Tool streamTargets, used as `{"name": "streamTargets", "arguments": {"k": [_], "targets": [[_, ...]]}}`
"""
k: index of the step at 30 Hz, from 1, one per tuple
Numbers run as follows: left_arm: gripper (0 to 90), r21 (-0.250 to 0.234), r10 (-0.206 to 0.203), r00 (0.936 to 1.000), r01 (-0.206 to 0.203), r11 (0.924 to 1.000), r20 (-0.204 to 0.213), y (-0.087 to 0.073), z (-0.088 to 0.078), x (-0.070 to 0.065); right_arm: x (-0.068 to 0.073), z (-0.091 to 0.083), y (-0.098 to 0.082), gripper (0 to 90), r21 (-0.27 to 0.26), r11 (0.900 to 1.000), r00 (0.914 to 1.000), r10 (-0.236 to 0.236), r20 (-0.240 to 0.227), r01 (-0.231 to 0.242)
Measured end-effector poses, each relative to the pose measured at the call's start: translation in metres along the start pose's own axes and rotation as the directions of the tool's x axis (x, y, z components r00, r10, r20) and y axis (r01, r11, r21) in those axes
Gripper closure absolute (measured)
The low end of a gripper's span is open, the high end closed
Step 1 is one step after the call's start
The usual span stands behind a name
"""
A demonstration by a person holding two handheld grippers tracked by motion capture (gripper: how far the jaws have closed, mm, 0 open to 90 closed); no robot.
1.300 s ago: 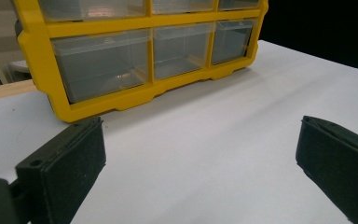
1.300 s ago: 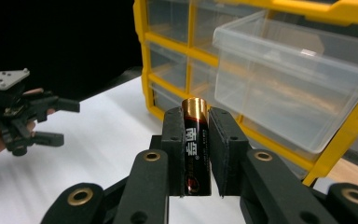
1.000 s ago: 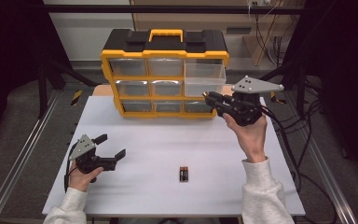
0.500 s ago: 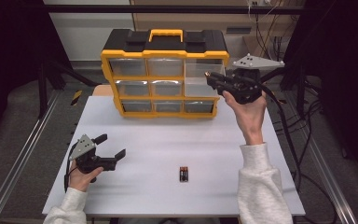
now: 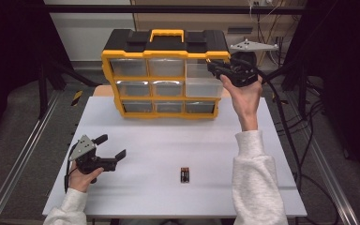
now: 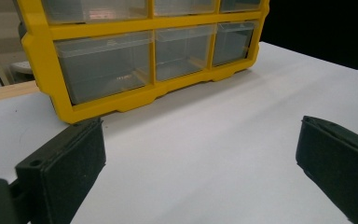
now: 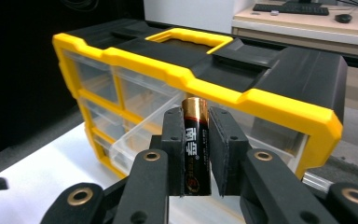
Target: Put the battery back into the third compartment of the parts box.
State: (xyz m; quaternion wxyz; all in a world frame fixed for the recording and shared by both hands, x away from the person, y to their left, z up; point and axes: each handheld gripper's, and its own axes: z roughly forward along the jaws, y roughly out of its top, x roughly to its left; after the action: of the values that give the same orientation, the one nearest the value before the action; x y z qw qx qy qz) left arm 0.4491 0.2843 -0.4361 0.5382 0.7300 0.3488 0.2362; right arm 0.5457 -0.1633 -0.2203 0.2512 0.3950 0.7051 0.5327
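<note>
Right gripper view: a battery (image 7: 195,144) stands upright between the black jaws of the right gripper (image 7: 196,154), its long axis running along the pads and its gold cap poking out above them. The jaws are clamped on it, one pad on either side. Just past the cap sits the yellow-and-black drawer cabinet (image 7: 284,109), and directly beyond and below the battery a clear drawer (image 7: 135,140) in the middle row juts forward out of its slot, its top open.

In the high view, the right gripper (image 5: 218,69) hangs in the air at the cabinet's (image 5: 166,54) upper right corner, level with the top row, raised on a hand that comes up from the table (image 5: 262,154). The pulled-out drawer (image 5: 201,86) lies just below the jaws, so the coming move looks like a short drop downward and in.

Well apart, at the table's near left edge, the left gripper (image 5: 111,150) rests low with its jaws spread wide and nothing between them. A second battery (image 5: 184,175) lies flat on the white table between the two forearms, its length pointing toward the cabinet.
</note>
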Motion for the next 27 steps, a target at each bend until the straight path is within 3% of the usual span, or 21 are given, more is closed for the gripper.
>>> {"name": "streamTargets", "arguments": {"k": [11,27], "targets": [[0.9,0.002,0.001,1.0000,-0.001,1.0000,-0.001,0.000,0.000,0.000,-0.008,0.020,-0.005,77.3,0.044,0.999,0.9992,-0.012,0.037,0.011],[0.9,0.001,0.000,1.0000,0.000,1.0000,-0.004,0.000,0.000,0.000,-0.015,0.028,-0.019,77.2,0.104,0.995,0.9980,-0.012,0.062,0.006]]}}
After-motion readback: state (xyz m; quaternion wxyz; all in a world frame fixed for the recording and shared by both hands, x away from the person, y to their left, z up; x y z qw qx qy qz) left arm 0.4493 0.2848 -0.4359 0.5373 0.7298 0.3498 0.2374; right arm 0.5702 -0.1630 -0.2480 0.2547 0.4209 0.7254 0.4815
